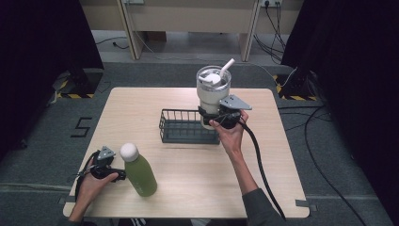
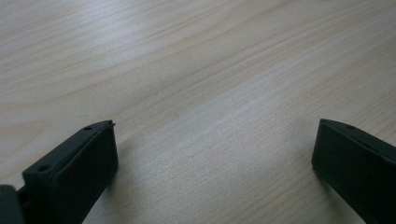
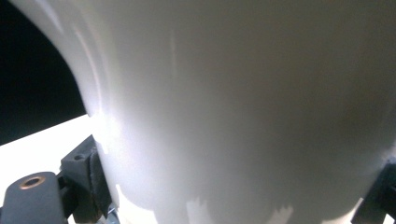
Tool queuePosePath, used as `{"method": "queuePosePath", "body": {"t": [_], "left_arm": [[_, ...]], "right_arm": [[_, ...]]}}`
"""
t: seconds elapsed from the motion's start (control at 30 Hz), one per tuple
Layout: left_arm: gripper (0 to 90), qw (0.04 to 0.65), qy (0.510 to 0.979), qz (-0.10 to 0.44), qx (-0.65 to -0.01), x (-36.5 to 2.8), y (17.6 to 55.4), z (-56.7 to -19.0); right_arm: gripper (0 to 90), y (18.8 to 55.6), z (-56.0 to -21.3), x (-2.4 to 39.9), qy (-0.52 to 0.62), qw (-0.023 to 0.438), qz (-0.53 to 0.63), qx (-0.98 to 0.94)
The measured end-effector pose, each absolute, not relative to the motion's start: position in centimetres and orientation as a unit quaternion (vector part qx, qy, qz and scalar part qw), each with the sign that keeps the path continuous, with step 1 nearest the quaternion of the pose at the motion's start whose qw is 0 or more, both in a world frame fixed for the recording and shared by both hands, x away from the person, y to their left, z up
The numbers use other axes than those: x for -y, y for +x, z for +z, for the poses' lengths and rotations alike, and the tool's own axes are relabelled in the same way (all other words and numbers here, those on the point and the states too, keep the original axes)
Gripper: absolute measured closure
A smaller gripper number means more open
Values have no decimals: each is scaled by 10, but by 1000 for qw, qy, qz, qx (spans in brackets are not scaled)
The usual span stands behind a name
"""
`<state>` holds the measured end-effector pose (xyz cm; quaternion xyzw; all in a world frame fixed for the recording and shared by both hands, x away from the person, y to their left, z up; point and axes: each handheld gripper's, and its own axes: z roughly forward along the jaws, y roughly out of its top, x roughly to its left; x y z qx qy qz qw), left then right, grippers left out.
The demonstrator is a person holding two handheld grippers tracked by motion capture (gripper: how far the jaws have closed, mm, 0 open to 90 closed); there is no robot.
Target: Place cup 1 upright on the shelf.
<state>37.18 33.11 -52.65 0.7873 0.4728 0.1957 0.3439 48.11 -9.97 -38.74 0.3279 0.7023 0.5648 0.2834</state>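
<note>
A white tumbler (image 1: 214, 92) with a clear lid and a white straw stands upright at the right end of a black wire basket (image 1: 181, 127). My right gripper (image 1: 220, 117) is shut on the tumbler's lower body; whether its base rests in the basket I cannot tell. In the right gripper view the tumbler's white wall (image 3: 233, 93) sits between the jaws of that gripper (image 3: 240, 168). A green bottle (image 1: 139, 175) with a white cap stands near the front left. My left gripper (image 1: 117, 175) is just left of the bottle, open, apart from it. Its jaws (image 2: 215, 126) stand wide over bare wood.
The light wooden table (image 1: 141, 106) has bare room at the back left and front right. A black cable (image 1: 261, 169) trails from the right gripper across the table's front right. Dark curtains and floor cables surround the table.
</note>
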Motion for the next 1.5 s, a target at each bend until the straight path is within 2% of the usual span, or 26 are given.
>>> {"method": "queuePosePath", "body": {"t": [0.53, 1.5], "left_arm": [[0, 343, 788, 196, -472, -331, 372, -526], [0, 343, 789, 195, -472, -331, 372, -526]], "right_arm": [[113, 497, -392, 84, 326, 283, 569, -700], [113, 509, -429, 80, 328, 285, 562, -704]]}}
